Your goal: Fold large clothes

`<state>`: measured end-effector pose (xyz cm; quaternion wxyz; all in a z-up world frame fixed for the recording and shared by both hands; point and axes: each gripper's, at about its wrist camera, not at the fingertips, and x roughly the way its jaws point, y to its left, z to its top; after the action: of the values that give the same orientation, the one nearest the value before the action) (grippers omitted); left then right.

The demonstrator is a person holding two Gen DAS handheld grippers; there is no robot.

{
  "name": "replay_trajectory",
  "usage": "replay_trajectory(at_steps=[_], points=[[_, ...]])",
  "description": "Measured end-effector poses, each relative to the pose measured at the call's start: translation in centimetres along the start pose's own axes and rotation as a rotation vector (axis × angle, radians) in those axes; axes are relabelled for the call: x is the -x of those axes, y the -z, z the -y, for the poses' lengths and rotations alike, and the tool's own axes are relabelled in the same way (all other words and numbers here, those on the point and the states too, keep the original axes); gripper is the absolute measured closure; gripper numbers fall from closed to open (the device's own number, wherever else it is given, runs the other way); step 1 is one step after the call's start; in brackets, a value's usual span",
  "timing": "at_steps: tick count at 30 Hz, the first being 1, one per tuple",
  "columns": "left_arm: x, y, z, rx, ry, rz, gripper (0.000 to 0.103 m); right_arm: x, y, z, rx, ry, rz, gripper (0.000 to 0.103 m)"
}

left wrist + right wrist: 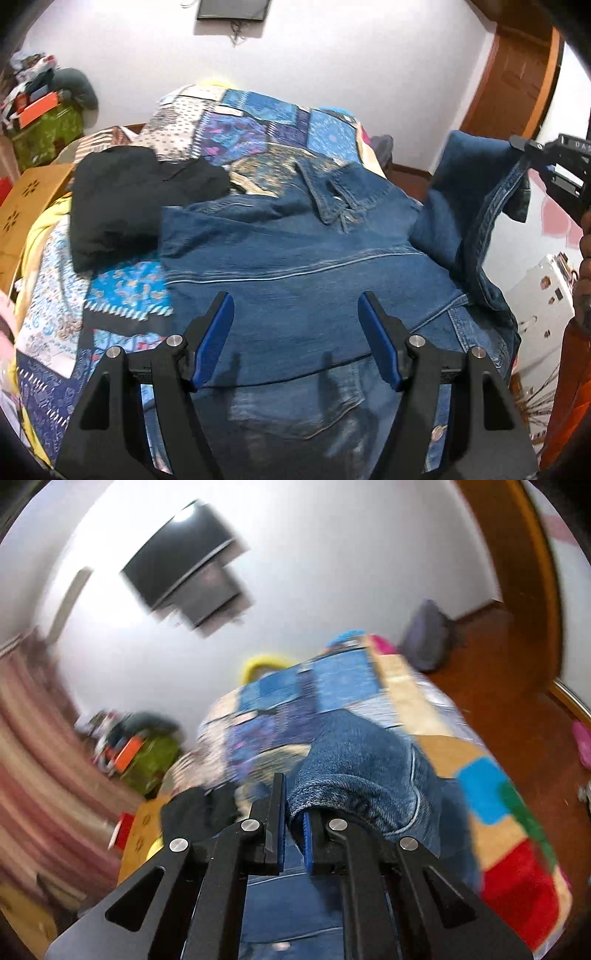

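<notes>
Denim is the material at stake: a blue denim jacket (295, 266) lies spread on the bed (122, 291), which is covered by a patchwork quilt. Its long axis runs from the near edge of the bed toward the far wall, collar (343, 192) pointing away at the far end and hem nearest the left wrist camera. Left of the jacket, touching its left shoulder, sits a black garment (122, 206), folded into a loose bundle. Low over the jacket's lower back is the left gripper (295, 314), jaws spread wide and holding nothing; whether its tips touch the cloth cannot be told. Right of the jacket's body, the right sleeve (476, 206) is lifted off the bed. The right gripper (293, 805), jaws nearly pressed together, pinches the sleeve's cuff end (354, 771), the denim draping over its right finger.
</notes>
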<state>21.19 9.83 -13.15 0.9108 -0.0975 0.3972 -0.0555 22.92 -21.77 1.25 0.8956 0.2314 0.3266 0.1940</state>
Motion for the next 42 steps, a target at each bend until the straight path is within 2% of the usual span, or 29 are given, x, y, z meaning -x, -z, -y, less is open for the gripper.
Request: replay_trajectory(at_steps=[3, 7, 13, 16, 19, 21, 23, 25, 26, 30, 32, 35, 37, 42], points=[[1.3, 0.5, -1.7, 0.022, -0.021, 0.018, 0.035, -2.5, 1.0, -3.4, 0.071, -0.048, -0.061, 0.097], [2.7, 1.6, -4.1, 0.057, -0.059, 0.027, 0.034, -7.4, 4.8, -7.3, 0.171, -0.088, -0.213, 0.097], [3.3, 3.2, -7.1, 0.121, -0.091, 0.007, 0.034, -13.3, 12.3, -10.3, 0.356, -0.038, -0.430, 0.097], [3.2, 3.8, -7.8, 0.137, -0.102, -0.004, 0.035, -14.9, 15.5, -10.0, 0.430, -0.002, -0.517, 0.095], [3.0, 4.2, -8.0, 0.146, -0.106, -0.018, 0.035, -15.4, 17.3, -9.5, 0.478, 0.024, -0.577, 0.094], [2.9, 4.3, -7.9, 0.147, -0.108, -0.023, 0.035, -14.8, 17.8, -9.7, 0.505, 0.038, -0.583, 0.094], [2.9, 4.4, -7.8, 0.145, -0.110, -0.028, 0.035, -14.2, 18.1, -9.5, 0.526, 0.034, -0.596, 0.088], [2.8, 4.3, -7.3, 0.138, -0.109, -0.030, 0.034, -13.7, 18.0, -9.3, 0.538, 0.032, -0.636, 0.079], [2.8, 4.1, -7.1, 0.133, -0.111, -0.030, 0.035, -13.4, 17.8, -9.5, 0.540, 0.029, -0.646, 0.078], [2.5, 3.4, -5.7, 0.094, -0.116, -0.031, 0.034, -11.5, 16.8, -9.1, 0.538, 0.016, -0.616, 0.077], [2.2, 3.0, -4.7, 0.068, -0.116, -0.032, 0.034, -10.3, 15.8, -8.5, 0.531, 0.020, -0.581, 0.072], [1.5, 2.4, -2.9, 0.026, -0.111, -0.041, 0.034, -8.2, 13.7, -7.0, 0.505, 0.039, -0.488, 0.059], [0.9, 2.0, -1.6, -0.007, -0.108, -0.049, 0.034, -6.5, 12.2, -5.4, 0.482, 0.077, -0.407, 0.056], [-1.5, 1.2, 2.3, -0.129, -0.119, -0.071, 0.034, -4.1, 9.2, -1.5, 0.433, 0.194, -0.301, 0.053]])
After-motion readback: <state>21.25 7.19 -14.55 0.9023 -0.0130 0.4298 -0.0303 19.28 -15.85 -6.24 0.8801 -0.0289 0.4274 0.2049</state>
